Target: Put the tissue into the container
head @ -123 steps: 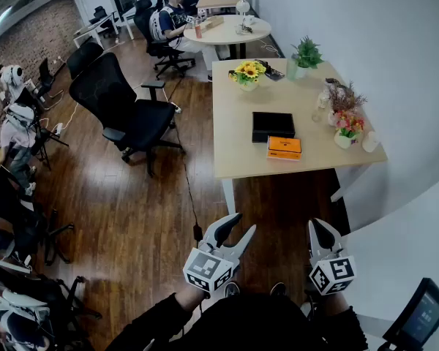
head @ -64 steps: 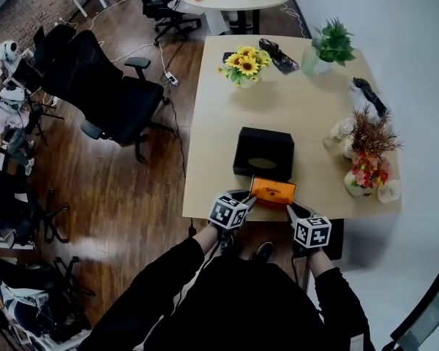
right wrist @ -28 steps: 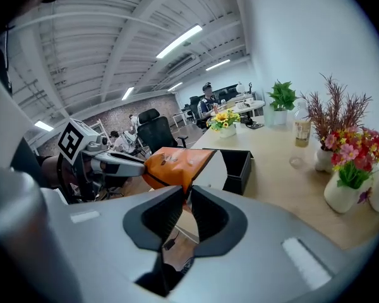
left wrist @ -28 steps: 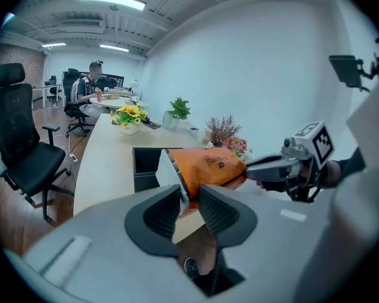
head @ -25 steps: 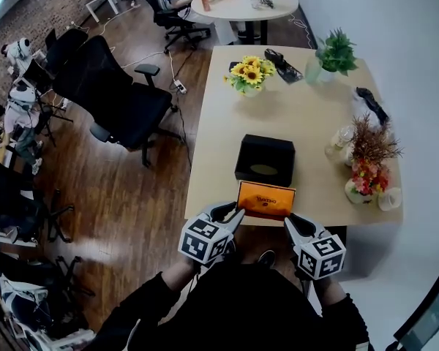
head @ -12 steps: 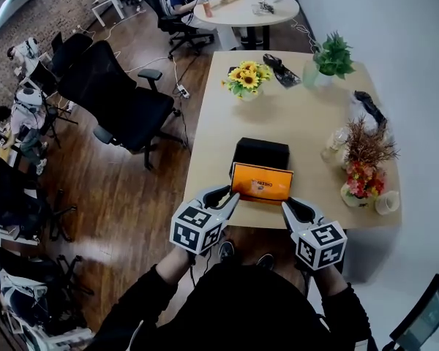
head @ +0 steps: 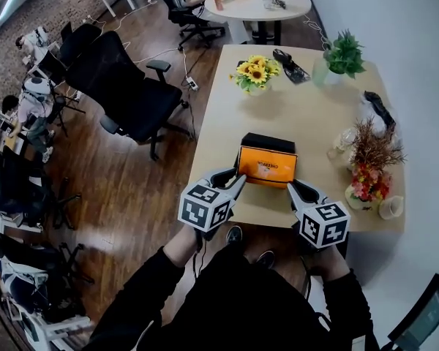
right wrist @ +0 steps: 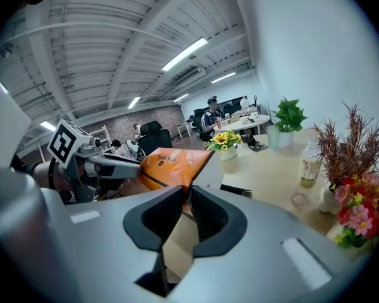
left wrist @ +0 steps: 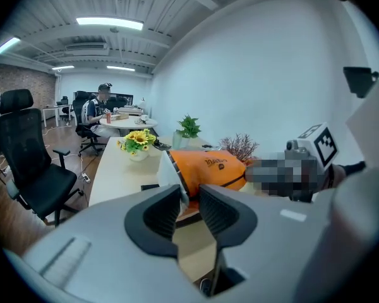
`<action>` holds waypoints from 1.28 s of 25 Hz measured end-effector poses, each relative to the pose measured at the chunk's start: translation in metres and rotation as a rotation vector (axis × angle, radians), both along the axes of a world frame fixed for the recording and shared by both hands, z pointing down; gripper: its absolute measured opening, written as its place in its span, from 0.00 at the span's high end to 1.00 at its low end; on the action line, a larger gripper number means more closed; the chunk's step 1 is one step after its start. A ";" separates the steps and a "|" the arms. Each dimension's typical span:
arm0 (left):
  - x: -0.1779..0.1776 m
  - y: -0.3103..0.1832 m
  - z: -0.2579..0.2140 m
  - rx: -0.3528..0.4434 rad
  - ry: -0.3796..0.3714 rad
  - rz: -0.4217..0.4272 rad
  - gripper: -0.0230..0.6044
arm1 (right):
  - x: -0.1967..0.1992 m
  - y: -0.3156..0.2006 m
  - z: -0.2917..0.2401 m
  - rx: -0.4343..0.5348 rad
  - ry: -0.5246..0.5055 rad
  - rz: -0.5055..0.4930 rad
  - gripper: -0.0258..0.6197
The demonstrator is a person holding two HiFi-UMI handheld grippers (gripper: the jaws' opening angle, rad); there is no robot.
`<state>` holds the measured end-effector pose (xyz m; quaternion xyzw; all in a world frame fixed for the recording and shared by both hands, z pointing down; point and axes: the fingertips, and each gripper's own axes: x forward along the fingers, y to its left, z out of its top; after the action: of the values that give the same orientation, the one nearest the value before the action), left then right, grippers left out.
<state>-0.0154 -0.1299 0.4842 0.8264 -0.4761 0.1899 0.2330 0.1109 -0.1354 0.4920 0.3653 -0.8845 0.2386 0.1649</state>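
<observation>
Tissue pack, edges pinched by left tool and right tool, overhangs container.

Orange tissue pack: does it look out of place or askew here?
The orange tissue pack is off the table: left gripper and right gripper pinch its ends, holding it up near the black container. Nothing spilled.

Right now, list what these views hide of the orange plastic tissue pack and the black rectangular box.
- Head view: the black rectangular box, top opening hidden behind the orange plastic tissue pack.
- All views: the pack's print, too small to read.
- Left gripper view: the pack's far end, under a mosaic patch.
</observation>
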 end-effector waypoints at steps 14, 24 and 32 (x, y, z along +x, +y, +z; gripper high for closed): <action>-0.023 -0.067 0.087 -0.196 0.039 0.079 0.85 | -0.023 -0.055 0.079 -0.154 0.115 0.090 0.89; -0.028 -0.077 0.125 -0.288 0.032 0.116 0.85 | -0.029 -0.063 0.115 -0.228 0.168 0.106 0.89; -0.022 -0.078 0.138 -0.331 -0.007 0.153 0.84 | -0.022 -0.065 0.131 -0.286 0.169 0.124 0.89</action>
<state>-0.0374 -0.2082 0.6222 0.8098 -0.3750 0.2860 0.3492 0.0888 -0.2007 0.6233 0.4106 -0.8004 0.3403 0.2738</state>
